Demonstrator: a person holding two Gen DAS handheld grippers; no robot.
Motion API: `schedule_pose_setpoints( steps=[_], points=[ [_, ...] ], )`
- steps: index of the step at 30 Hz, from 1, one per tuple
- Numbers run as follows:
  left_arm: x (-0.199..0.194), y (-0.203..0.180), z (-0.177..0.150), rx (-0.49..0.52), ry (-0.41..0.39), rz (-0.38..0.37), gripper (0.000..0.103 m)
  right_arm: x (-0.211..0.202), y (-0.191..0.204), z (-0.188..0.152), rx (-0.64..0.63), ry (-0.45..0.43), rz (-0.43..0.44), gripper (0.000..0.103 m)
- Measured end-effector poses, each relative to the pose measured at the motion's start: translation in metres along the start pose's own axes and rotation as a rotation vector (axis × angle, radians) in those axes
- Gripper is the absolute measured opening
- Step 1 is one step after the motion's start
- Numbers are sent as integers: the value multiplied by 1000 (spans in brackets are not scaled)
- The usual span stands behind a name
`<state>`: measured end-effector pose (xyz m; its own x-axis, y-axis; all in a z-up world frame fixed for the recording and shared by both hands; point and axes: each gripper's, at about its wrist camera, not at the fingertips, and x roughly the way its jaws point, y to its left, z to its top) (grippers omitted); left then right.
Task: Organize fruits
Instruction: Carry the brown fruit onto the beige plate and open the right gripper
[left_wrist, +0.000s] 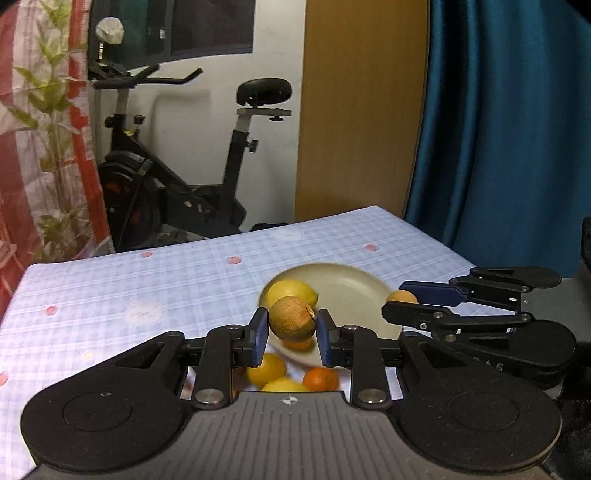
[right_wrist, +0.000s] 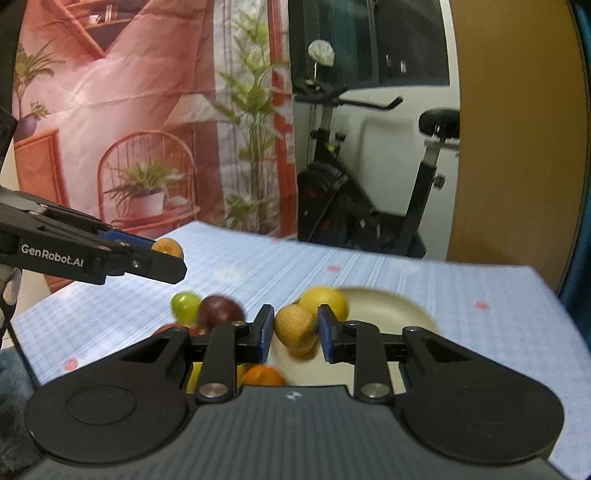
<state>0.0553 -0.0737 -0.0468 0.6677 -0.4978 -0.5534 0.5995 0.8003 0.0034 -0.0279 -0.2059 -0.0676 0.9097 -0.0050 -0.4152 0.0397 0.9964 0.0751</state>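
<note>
- my left gripper (left_wrist: 292, 334) is clamped on a brown fruit (left_wrist: 291, 319), held up over the near rim of the plate (left_wrist: 354, 291)
- my right gripper (right_wrist: 295, 332) is pinching a smaller tan fruit (right_wrist: 295, 326), also in the air
- a lemon (left_wrist: 293, 291) sits on the plate, right behind the brown fruit
- the loose pile on the checked tablecloth (left_wrist: 147, 280) includes an orange (right_wrist: 264, 376), a green fruit (right_wrist: 184, 305) and a dark red one (right_wrist: 219, 310)
- an exercise bike (left_wrist: 177, 177) and a blue curtain (left_wrist: 509, 129) are behind the table, well clear
</note>
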Motion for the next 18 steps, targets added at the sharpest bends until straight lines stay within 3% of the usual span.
schedule_pose_setpoints(
  steps=[5, 11, 18],
  points=[
    [48, 1, 8, -41, 92, -65, 29, 25, -13, -11, -17, 51, -19, 28],
    [100, -5, 2, -35, 205, -84, 29, 47, -23, -37, 29, 122, -4, 28],
    [125, -5, -7, -46, 268, -105, 30, 63, -22, -47, 16, 150, 28, 28]
  ],
)
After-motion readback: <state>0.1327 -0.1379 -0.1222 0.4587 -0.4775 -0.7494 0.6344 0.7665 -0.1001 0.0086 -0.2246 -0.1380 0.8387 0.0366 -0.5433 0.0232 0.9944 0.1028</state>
